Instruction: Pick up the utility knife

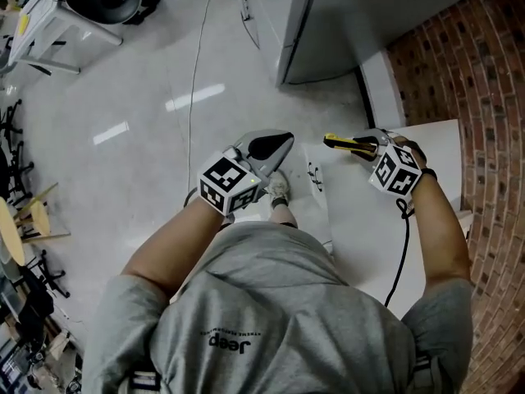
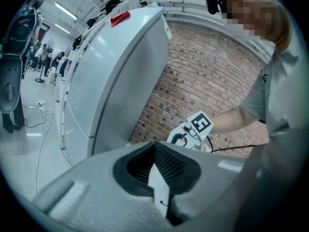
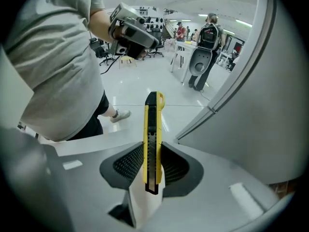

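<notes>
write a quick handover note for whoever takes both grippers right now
Right gripper: shut on the yellow-and-black plastic utility knife, which is clamped near one end, the rest sticking out beyond the jaws.
Left gripper: shut, nothing between its jaws, held over the floor beside the white table.
Done: knife gripped and apparently clear of the table.
Left: probably nothing but holding the grip firm; the left gripper is not needed.
</notes>
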